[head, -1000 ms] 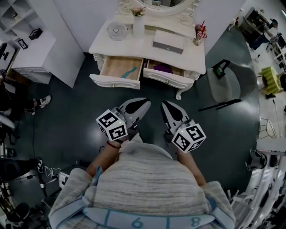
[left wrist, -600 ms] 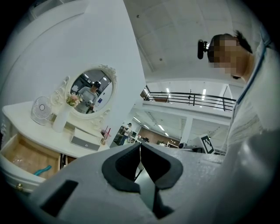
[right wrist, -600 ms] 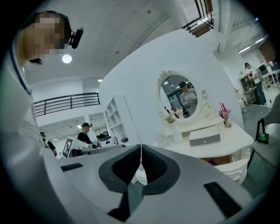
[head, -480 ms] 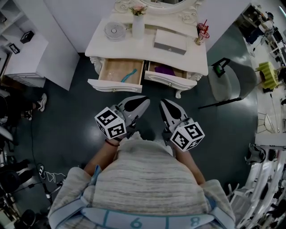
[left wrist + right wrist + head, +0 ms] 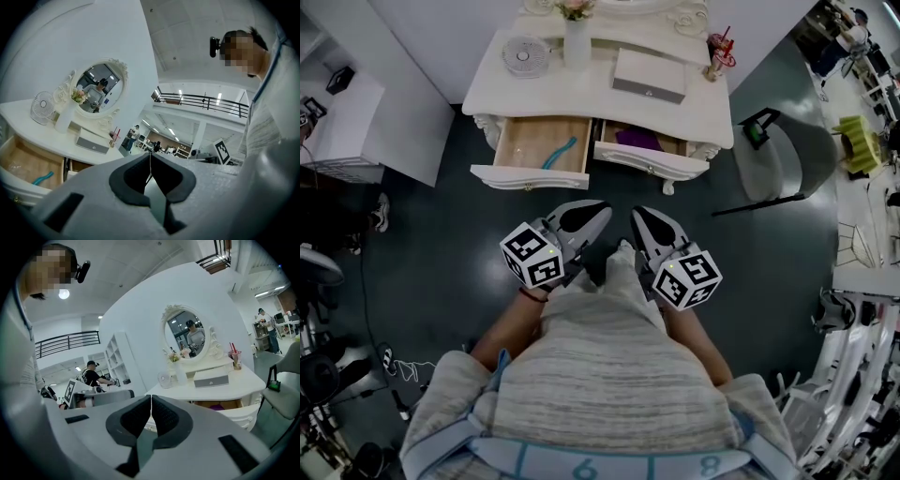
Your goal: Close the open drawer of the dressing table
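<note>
The white dressing table [image 5: 534,98] stands at the top of the head view with both drawers pulled out. The left drawer [image 5: 532,155] holds a teal object [image 5: 560,152]; the right drawer [image 5: 654,155] holds something purple [image 5: 637,139]. My left gripper [image 5: 602,210] and right gripper [image 5: 637,216] hover side by side in front of my body, short of the drawer fronts and apart from them. Both are shut with nothing between their pads. The left gripper view shows its shut gripper [image 5: 150,157] and the left drawer [image 5: 28,161]; the right gripper view shows its shut gripper [image 5: 151,399] and the table [image 5: 234,385].
On the tabletop stand a small fan [image 5: 525,54], a vase [image 5: 575,37], a grey box [image 5: 649,75] and a cup with straws [image 5: 719,52]. A grey chair [image 5: 787,173] is to the table's right, a white cabinet [image 5: 366,122] to its left. Dark floor lies between me and the table.
The dressing table has slid toward the top of the head view and looks slightly larger. Both grippers stay shut in front of my body. Both drawers stand open as before.
</note>
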Demonstrator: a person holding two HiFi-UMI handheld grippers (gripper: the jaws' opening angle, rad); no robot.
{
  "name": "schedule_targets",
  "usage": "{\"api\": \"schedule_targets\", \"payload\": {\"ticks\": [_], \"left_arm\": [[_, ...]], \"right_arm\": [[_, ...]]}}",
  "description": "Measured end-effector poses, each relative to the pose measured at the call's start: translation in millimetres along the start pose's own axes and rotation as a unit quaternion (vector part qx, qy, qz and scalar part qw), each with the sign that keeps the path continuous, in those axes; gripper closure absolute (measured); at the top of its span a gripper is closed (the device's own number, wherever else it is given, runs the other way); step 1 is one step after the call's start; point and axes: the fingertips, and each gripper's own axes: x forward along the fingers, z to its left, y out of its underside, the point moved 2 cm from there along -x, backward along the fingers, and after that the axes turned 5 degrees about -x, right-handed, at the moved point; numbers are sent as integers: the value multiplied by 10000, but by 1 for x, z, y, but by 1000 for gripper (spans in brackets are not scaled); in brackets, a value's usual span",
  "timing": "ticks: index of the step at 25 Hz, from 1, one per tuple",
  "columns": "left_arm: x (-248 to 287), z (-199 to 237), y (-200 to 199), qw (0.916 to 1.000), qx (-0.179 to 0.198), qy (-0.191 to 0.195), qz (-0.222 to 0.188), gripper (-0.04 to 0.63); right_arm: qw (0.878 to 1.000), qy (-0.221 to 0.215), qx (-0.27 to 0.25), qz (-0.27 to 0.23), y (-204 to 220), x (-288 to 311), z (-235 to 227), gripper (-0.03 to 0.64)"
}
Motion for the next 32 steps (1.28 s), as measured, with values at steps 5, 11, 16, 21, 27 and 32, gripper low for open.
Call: {"api": "schedule_targets", "payload": {"ticks": [5, 11, 16, 21, 27, 32], "left_arm": [[21, 19, 14, 9998, 56, -76, 185, 578], [46, 56, 31, 9987, 91, -298, 395, 578], [64, 88, 43, 9974, 47, -519, 498, 578], [81, 117, 67, 9947, -69, -740, 710, 578], [97, 148, 99, 9902, -233, -956, 993, 578], [108, 172, 121, 9850, -345, -1140, 1250, 578]], "right_arm": [[9995, 118, -78, 289, 14, 17, -31, 606], [9981, 258, -95, 553, 32, 40, -70, 606], [9962, 463, -74, 735, 52, 54, -102, 606], [9934, 684, -54, 921, 77, 67, -133, 606], [9890, 861, -58, 1198, 109, 83, -164, 606], [9845, 968, -33, 1460, 131, 95, -184, 606]]}}
